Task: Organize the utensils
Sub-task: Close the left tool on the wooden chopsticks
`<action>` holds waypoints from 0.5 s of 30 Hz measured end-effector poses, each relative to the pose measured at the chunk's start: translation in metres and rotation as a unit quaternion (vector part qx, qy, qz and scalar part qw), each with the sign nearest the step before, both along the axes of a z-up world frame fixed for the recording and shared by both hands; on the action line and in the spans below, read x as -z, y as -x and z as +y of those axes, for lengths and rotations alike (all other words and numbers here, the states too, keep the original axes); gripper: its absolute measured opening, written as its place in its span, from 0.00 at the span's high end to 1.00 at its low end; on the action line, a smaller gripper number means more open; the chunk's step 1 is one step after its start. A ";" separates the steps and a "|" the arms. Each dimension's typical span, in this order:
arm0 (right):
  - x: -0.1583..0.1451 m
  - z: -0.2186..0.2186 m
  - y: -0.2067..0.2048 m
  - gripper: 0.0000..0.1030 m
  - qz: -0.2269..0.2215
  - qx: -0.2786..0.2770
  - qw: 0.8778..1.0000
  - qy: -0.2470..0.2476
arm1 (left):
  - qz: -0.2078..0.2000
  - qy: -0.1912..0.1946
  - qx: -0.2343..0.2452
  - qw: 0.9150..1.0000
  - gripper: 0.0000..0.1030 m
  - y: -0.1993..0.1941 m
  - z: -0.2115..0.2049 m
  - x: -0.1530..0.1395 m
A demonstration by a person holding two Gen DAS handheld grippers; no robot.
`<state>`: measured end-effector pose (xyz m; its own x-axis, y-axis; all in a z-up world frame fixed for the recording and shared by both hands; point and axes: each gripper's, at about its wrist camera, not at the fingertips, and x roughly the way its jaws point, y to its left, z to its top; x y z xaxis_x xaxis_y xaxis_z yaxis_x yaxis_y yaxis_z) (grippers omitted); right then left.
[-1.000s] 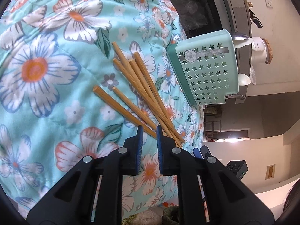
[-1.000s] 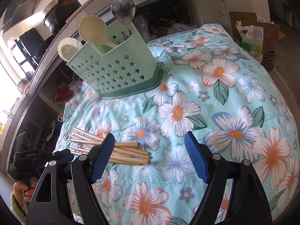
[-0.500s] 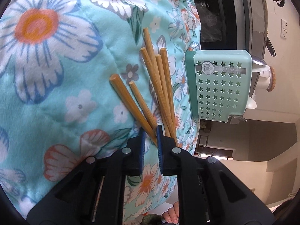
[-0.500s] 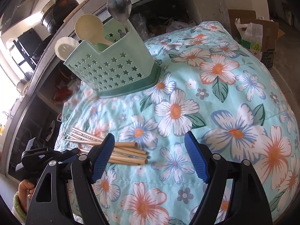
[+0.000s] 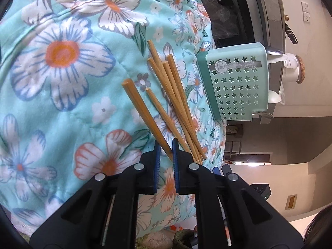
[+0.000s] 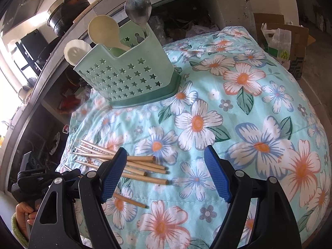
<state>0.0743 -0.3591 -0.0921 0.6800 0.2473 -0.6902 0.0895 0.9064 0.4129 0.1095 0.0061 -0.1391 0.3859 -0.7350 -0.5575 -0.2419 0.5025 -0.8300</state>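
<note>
Lifted since earlier frame: one chopstick [image 5: 145, 114], thin end between left gripper [image 5: 165, 148] jaws, which have just been closing to near-shut. Right gripper [image 6: 166, 174]: wide open, empty. Risk: end-only hold lets the stick pivot or slip before reaching holder [image 5: 238, 83].

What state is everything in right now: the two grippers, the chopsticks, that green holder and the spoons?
left gripper: just been closing, now shut on one chopstick, lifted off the cloth.
right gripper: open, holding nothing.
other chopsticks: lying loose on the flowered cloth.
green holder: upright.
spoons: standing in the holder, bowls up.
</note>
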 end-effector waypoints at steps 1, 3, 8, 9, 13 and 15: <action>0.000 0.001 0.000 0.27 0.000 -0.001 1.000 0.000 | -0.006 -0.006 0.003 1.000 0.91 0.001 0.003 -0.003; 0.000 0.002 -0.001 0.27 0.001 -0.003 1.000 0.001 | -0.020 -0.015 0.008 1.000 0.91 0.002 0.008 -0.009; -0.001 0.006 -0.001 0.27 -0.001 -0.008 1.000 0.004 | -0.059 -0.042 0.012 0.997 0.91 0.002 0.017 -0.022; -0.002 0.007 -0.001 0.27 -0.001 -0.009 1.000 0.005 | -0.067 -0.047 0.016 0.997 0.91 0.002 0.017 -0.024; -0.002 0.009 -0.001 0.27 0.000 -0.010 1.000 0.007 | -0.096 -0.066 0.024 0.993 0.90 -0.001 0.017 -0.028; -0.003 0.010 -0.001 0.27 0.000 -0.010 1.000 0.009 | -0.107 -0.075 0.024 0.991 0.90 -0.002 0.020 -0.029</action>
